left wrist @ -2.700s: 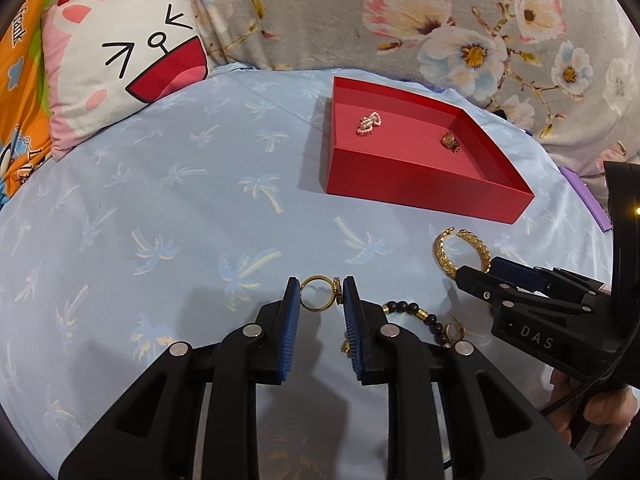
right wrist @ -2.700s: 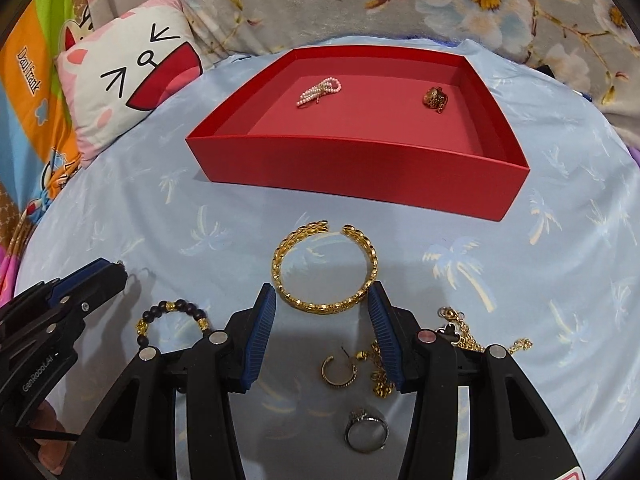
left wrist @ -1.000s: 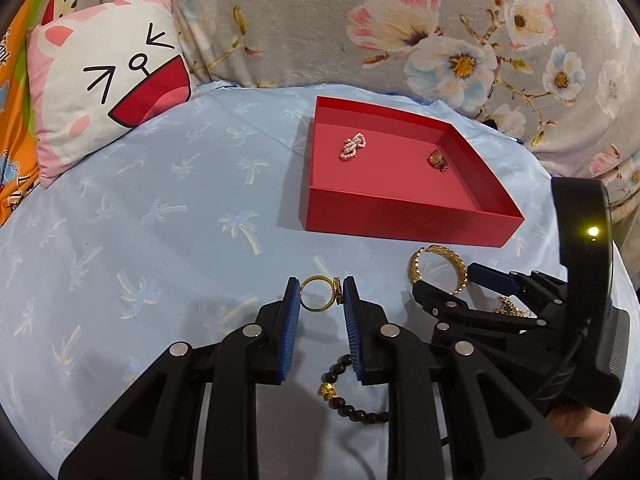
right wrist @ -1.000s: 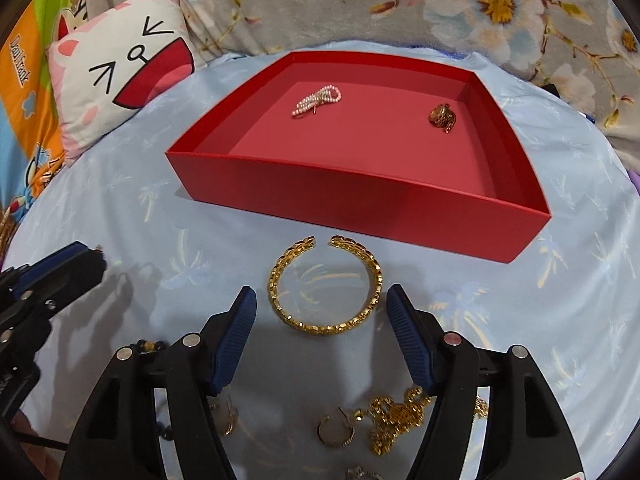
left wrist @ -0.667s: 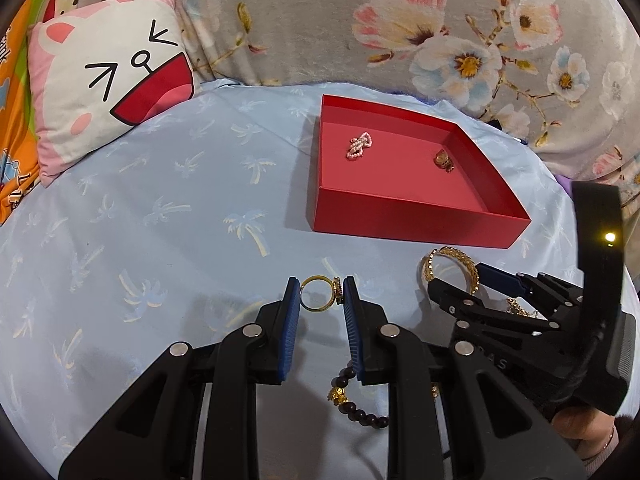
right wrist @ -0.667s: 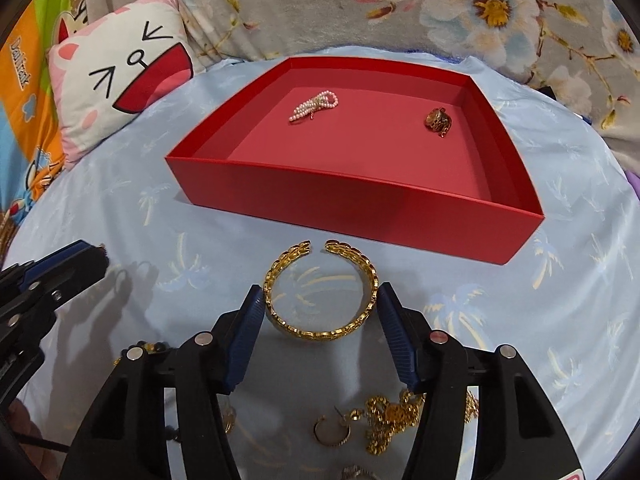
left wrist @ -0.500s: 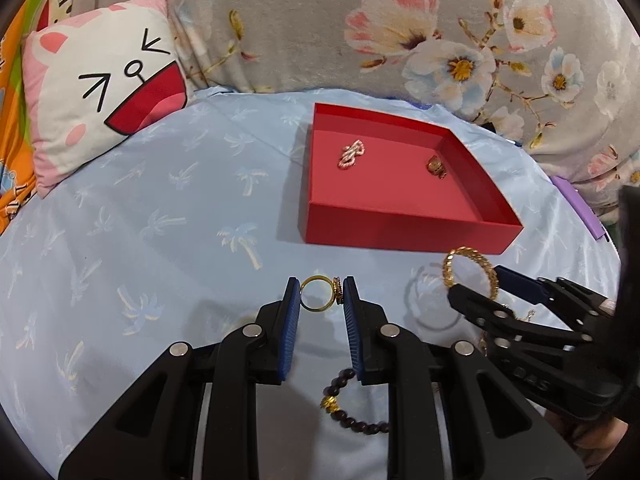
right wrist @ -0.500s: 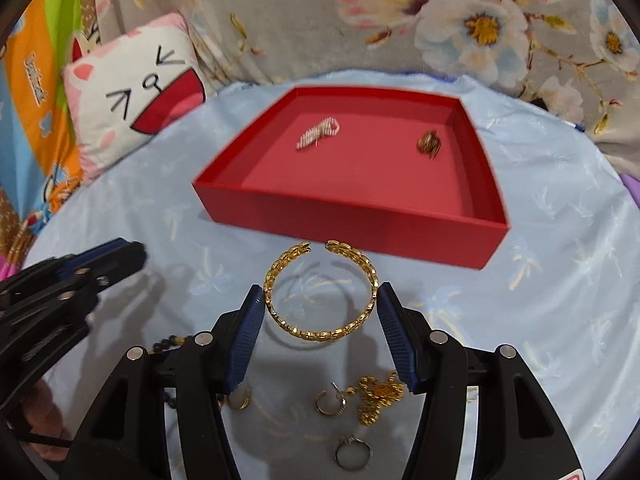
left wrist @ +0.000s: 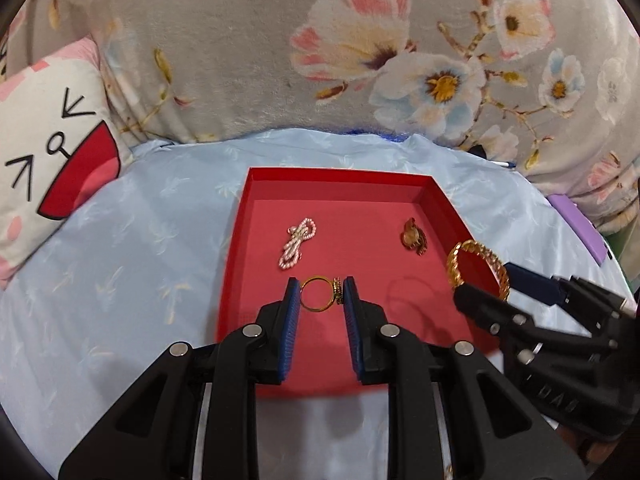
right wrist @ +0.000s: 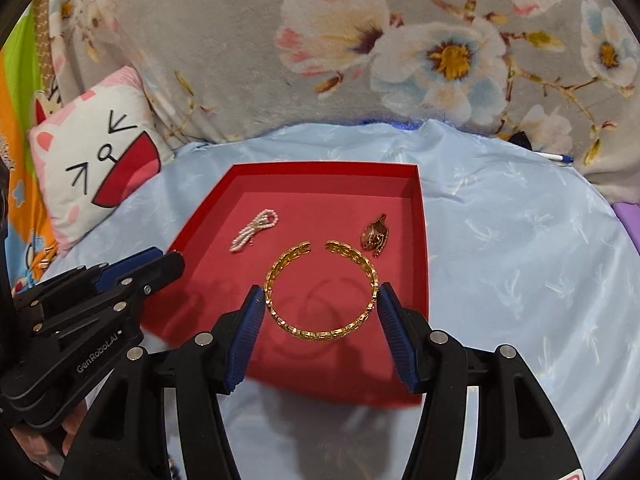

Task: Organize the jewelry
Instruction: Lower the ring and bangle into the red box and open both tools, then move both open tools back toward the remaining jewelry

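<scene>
Left claw: the left claw (left wrist: 319, 294) pinches a thin gold ring (left wrist: 318, 294) between its blue pads (left wrist: 292, 312); the ring stands on edge and a small decorated part of it sits against the right pad. The claw hangs above the near half of the red tray (left wrist: 236, 260).
Right claw: the right claw (right wrist: 322, 308) grips a gold chain-link bangle (right wrist: 320, 292) by its two sides; both blue pads (right wrist: 248, 320) touch the bangle, whose open gap faces away from the camera. It is held over the inside of the tray (right wrist: 418, 240), and a ring-shaped shadow lies on the red floor below it.
Each claw in the other view: the right claw (left wrist: 486, 286) with the bangle (left wrist: 476, 264) appears at the right of the left wrist view, above the right wall of the tray; the left claw (right wrist: 160, 266) appears at the left of the right wrist view, over the tray's left edge.
Tray contents: a small pearl piece (right wrist: 254, 230) lies on the floor in the far left part, and a small dark-gold piece (right wrist: 376, 236) lies in the far right part, well apart from each other.
Surface: the tray rests on a light blue sheet with a palm print (right wrist: 520, 240).
Background: a grey blanket with large flowers (right wrist: 360, 60) rises behind the sheet; a white cushion with a cartoon face (right wrist: 96, 160) lies at the left.
Person: part of a hand (right wrist: 72, 428) shows under the left claw's body.
</scene>
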`<state>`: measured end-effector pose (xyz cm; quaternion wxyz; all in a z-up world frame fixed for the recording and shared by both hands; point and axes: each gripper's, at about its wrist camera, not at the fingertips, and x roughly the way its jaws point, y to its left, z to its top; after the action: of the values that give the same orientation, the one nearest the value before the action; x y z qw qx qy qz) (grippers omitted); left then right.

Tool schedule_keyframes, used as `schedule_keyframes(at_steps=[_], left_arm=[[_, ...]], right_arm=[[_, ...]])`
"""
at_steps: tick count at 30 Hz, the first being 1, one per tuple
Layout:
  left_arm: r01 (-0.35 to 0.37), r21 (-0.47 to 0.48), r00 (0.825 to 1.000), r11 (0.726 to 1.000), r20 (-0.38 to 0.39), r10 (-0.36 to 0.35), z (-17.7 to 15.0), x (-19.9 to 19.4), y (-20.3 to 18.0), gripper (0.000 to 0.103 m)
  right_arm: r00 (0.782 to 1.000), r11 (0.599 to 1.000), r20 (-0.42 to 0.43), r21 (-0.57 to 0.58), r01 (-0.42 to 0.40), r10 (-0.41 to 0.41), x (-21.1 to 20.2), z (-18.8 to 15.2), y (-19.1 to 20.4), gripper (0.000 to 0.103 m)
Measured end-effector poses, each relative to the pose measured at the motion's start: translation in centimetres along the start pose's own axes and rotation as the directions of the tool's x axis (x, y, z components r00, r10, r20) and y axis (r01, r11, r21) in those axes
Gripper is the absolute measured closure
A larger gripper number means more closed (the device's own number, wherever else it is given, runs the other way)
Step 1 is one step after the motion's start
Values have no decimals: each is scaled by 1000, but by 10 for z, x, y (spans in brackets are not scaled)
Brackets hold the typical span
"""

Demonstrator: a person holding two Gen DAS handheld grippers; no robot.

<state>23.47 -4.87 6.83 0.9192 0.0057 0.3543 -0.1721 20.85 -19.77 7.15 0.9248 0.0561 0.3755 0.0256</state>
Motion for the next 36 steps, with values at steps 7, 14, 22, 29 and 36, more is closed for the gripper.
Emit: schedule_keyframes(at_steps=[7,14,22,29,36], left_arm=[[6,-47,997,999,-78,-9,12,51,13,82],[-1,-43,995,999,-100,-4,11,72,19,81],[7,-50,999,999,-41,-9,0,34,26,70],[1,-28,1000,1000,-16,-2,-52,-22,23,63],[-5,-32,1000,999,22,6,-99,-74,18,58]], right_arm=[[997,999,-64,0,47,-47,56,8,-7,46],[996,998,-65,-11,62,-63,73,8,-11,45],[999,999,8,29,41,-41,21,-14,-20,45],[999,998,29,61,12,-13,-41,-75,-22,40],[1000,997,-6,81,-7,7,-72,-130,-15,39]])
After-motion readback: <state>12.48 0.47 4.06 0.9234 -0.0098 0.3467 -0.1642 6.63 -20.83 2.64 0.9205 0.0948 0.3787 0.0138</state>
